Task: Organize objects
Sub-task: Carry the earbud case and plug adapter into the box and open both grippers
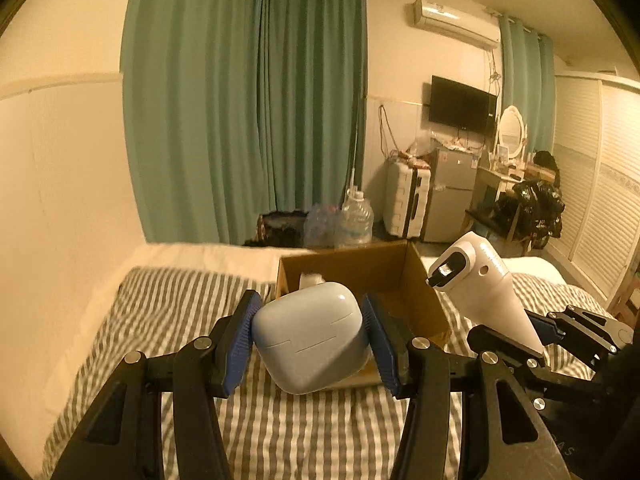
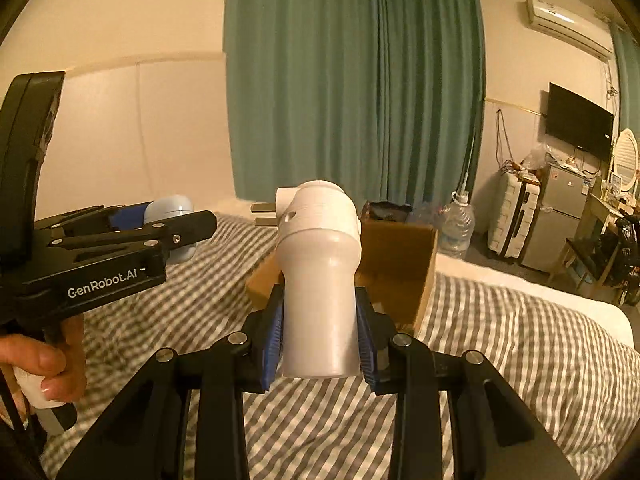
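My left gripper (image 1: pixel 310 338) is shut on a pale blue earbud case (image 1: pixel 310 336), held above the striped bed just in front of an open cardboard box (image 1: pixel 384 268). My right gripper (image 2: pixel 320 340) is shut on the handle of a white plug-in device (image 2: pixel 318 280) with two metal prongs at its top left. In the left wrist view the same white device (image 1: pixel 484 284) rises at the right, beside the box. From the right wrist view the left gripper (image 2: pixel 176 224) with the blue case (image 2: pixel 170 206) hangs at the left, and the box (image 2: pixel 396 268) lies behind the device.
A grey-and-white striped sheet (image 1: pixel 180 308) covers the bed. A small white item (image 1: pixel 310 279) lies inside the box. Beyond the bed are water jugs (image 1: pixel 356 220), a suitcase (image 1: pixel 406 196), a small fridge (image 1: pixel 450 192) and green curtains (image 1: pixel 248 100). A hand (image 2: pixel 52 364) holds the left gripper's handle.
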The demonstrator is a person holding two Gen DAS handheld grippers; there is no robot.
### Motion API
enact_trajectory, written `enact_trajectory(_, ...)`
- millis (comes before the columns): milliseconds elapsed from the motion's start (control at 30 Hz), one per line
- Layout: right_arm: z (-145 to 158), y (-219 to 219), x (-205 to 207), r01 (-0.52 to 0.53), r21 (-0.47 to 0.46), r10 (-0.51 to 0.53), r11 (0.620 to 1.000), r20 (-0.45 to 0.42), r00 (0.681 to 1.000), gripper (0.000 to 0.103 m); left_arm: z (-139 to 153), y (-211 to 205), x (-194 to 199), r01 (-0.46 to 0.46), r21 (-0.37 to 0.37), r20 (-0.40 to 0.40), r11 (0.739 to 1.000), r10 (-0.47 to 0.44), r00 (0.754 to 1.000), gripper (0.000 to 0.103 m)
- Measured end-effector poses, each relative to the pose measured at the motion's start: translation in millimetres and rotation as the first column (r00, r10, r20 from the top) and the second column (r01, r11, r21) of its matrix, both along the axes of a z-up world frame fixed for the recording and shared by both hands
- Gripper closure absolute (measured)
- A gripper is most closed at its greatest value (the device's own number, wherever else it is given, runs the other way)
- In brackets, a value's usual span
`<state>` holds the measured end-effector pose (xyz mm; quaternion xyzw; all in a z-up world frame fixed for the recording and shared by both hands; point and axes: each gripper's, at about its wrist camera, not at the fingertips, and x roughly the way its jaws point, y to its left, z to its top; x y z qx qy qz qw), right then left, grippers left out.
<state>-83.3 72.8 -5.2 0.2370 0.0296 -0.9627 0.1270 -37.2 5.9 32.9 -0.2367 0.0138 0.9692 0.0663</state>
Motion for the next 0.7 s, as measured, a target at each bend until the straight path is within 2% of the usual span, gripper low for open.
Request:
enact_trajectory(200, 10, 18, -30, 0.026, 0.0, -0.026, 1.0, 0.01, 1.0, 0.071, 2, 14, -44, 0.016, 0.001, 0.005, 1.0, -0.016, 1.0, 0.049)
enact_trajectory(333, 3, 26, -56, 0.031, 0.023, -0.032, 0.999, 0.022, 0.999, 0.071, -8, 24, -79, 0.023, -0.009, 0.02, 1.0, -0.023, 1.0, 0.049)
enact_trajectory(700, -32, 34, -114, -0.002, 0.023, -0.001, 1.0, 0.089, 0.996, 0.071, -70, 23, -133, 0.018, -0.018, 0.106, 1.0, -0.016, 0.994, 0.049)
